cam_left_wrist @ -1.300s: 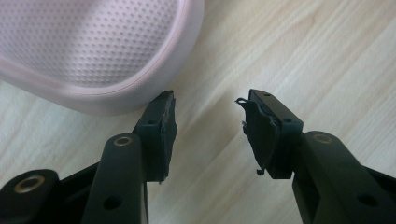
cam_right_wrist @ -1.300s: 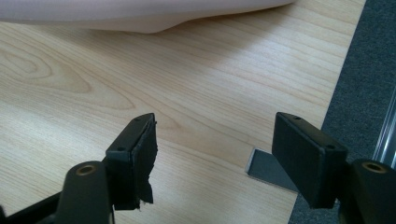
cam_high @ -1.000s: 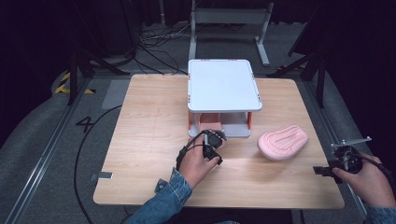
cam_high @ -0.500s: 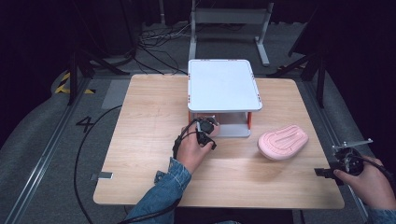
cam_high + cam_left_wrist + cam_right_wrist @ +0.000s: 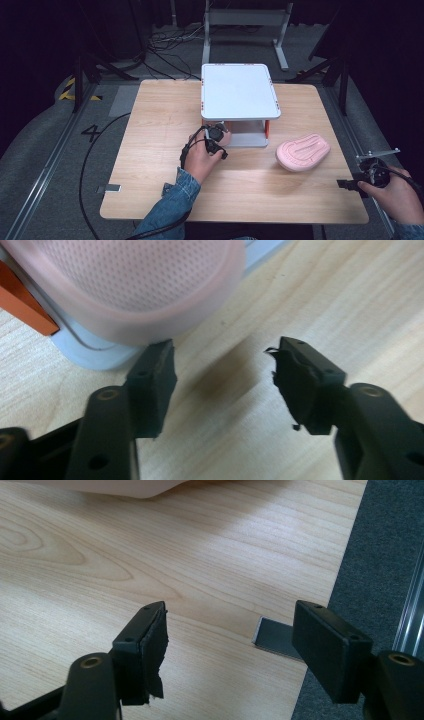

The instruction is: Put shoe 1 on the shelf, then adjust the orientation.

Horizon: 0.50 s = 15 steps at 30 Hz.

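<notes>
A white two-level rack (image 5: 237, 90) stands at the middle of the wooden table (image 5: 150, 125). One pink mesh shoe (image 5: 130, 285) lies on the rack's lower tray (image 5: 90, 352), beside an orange post (image 5: 25, 305). My left gripper (image 5: 218, 134) is at the front of that lower level. Its jaws (image 5: 225, 360) have just been opening, and they stand open just short of the shoe with only bare wood between them. A second pink shoe (image 5: 302, 151) lies on the table right of the rack. My right gripper (image 5: 345, 184) hovers open at the table's right edge, nothing in it (image 5: 230, 625).
A small metal plate (image 5: 275, 637) sticks out from the table's edge by the right gripper, with grey carpet beyond. Another metal tab (image 5: 107, 188) is at the table's front left corner. Cables trail over the floor at the left.
The left hand has moved forward to the rack's lower level and now hides the shoe there in the high view. The right hand has stayed still.
</notes>
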Tool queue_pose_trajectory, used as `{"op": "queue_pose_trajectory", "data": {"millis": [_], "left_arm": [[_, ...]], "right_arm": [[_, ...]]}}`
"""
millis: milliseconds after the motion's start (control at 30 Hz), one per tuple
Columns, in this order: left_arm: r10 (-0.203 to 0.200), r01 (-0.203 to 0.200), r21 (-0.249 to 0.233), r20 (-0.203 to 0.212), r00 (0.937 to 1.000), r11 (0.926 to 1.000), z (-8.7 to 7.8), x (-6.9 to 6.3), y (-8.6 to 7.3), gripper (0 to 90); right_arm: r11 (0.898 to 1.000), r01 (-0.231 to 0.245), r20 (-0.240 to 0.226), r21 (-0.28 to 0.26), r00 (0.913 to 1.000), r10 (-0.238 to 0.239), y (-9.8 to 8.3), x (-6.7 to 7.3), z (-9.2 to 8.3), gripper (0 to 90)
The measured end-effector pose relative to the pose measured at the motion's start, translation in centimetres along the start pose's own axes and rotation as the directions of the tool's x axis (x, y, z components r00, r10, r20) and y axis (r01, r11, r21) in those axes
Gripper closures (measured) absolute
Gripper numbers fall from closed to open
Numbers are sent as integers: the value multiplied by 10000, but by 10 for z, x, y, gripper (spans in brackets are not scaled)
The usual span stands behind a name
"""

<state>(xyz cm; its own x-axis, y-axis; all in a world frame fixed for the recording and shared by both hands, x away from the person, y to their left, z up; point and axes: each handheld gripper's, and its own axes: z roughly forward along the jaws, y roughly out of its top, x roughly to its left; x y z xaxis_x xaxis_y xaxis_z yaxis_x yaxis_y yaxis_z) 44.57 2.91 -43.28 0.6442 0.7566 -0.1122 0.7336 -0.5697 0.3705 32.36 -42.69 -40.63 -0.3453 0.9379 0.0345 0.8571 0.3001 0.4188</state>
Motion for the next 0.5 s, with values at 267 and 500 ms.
{"op": "queue_pose_trajectory", "data": {"millis": [267,500], "left_arm": [[47,-47,-303,20,10000,9995,-37,-12,-14,344],[105,-111,-318,-213,9997,9994,-71,0,-28,269]], "right_arm": [[9987,102,48,-501,9999,-100,7,2,-3,328],[9978,404,-14,-516,9992,-405,10,4,0,279]]}}
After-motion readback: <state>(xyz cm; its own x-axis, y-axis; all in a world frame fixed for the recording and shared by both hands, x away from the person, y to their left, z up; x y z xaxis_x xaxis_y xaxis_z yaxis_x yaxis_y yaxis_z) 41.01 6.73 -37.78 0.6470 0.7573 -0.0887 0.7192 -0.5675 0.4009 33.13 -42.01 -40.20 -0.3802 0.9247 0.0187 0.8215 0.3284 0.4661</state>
